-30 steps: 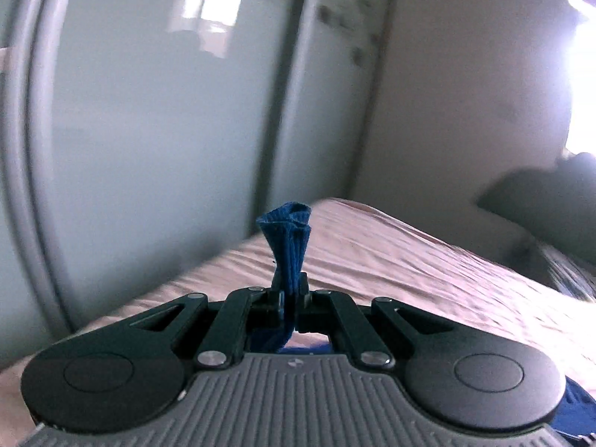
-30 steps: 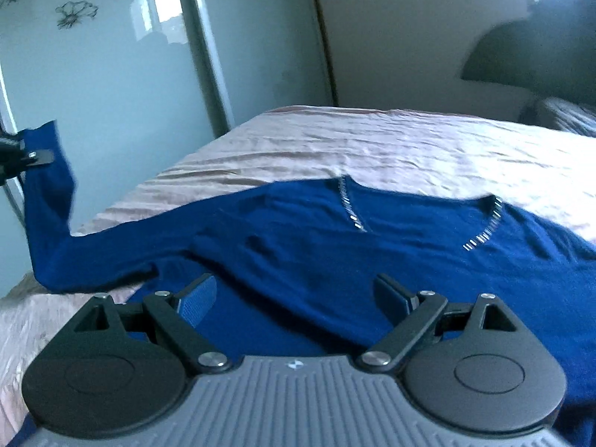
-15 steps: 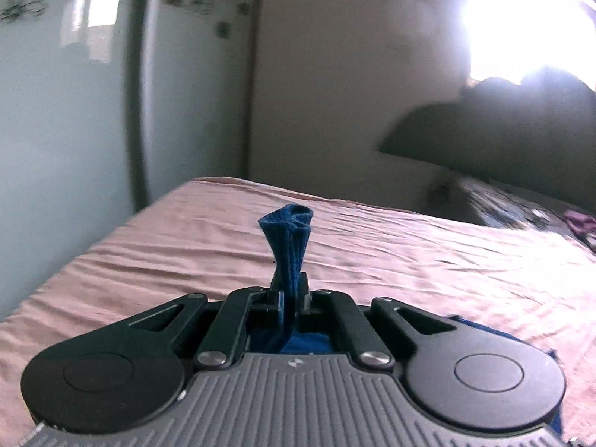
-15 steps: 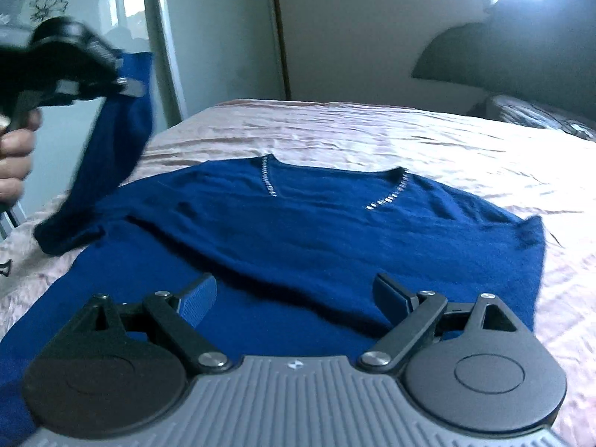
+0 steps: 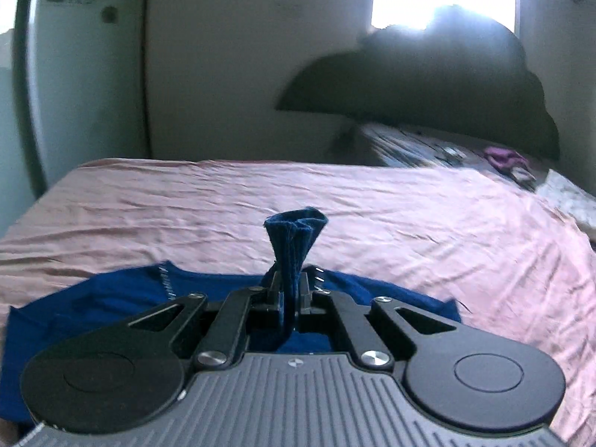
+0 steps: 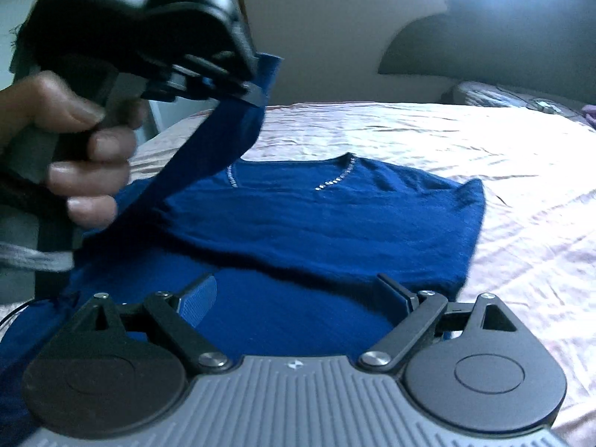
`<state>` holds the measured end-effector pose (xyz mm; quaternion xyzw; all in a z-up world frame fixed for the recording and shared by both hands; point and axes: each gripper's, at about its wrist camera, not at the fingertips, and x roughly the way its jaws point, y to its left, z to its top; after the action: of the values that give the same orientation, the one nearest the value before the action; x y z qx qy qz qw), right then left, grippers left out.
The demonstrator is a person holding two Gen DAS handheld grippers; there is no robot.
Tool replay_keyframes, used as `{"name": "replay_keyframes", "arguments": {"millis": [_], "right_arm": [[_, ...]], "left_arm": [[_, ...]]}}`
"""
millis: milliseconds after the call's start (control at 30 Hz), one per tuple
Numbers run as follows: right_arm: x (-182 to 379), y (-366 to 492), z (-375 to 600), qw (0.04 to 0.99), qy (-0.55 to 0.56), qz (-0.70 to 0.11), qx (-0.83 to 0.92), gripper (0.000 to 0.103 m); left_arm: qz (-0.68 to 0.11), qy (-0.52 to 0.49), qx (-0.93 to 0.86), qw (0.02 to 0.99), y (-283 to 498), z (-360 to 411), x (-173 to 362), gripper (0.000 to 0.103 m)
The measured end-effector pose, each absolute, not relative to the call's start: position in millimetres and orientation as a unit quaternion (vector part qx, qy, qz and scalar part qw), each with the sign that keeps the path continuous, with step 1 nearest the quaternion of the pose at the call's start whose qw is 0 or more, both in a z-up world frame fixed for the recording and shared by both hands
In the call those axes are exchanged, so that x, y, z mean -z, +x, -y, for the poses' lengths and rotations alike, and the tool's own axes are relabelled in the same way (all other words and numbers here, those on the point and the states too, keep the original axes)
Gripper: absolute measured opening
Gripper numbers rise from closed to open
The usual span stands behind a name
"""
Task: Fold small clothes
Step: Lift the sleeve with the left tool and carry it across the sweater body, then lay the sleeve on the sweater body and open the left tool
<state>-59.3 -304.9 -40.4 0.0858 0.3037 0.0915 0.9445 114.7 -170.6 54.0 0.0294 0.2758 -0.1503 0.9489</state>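
Observation:
A dark blue sweater with a studded V neckline lies spread on the pink bedsheet. My left gripper is shut on the cuff of its sleeve, which sticks up between the fingers. In the right wrist view that left gripper is held by a hand above the sweater's left side, and the sleeve hangs from it back down to the shoulder. My right gripper stands open low over the sweater's lower half, nothing between its pads.
The bed's pink sheet stretches far and right. A dark curved headboard and a patterned pillow sit at the far end. A mirrored wardrobe door stands to the left of the bed.
The left gripper has swung the sleeve from beyond the bed's left side in over the sweater's body. The right gripper has shifted a little across the sweater, still open.

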Motion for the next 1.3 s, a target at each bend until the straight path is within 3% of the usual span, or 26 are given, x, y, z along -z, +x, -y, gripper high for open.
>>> {"name": "replay_keyframes", "arguments": {"millis": [733, 1300], "right_arm": [[58.2, -92.4, 353.0, 0.941, 0.119, -0.314, -0.032, 0.092], [55.7, -93.9, 352.7, 0.941, 0.127, -0.314, -0.02, 0.092]], "left_arm": [[-0.36, 0.064, 0.223, 0.903, 112.7, 235.2, 7.5, 0.003], [-0.366, 0.075, 0.237, 0.897, 108.4, 253.0, 14.6, 0.003]]}}
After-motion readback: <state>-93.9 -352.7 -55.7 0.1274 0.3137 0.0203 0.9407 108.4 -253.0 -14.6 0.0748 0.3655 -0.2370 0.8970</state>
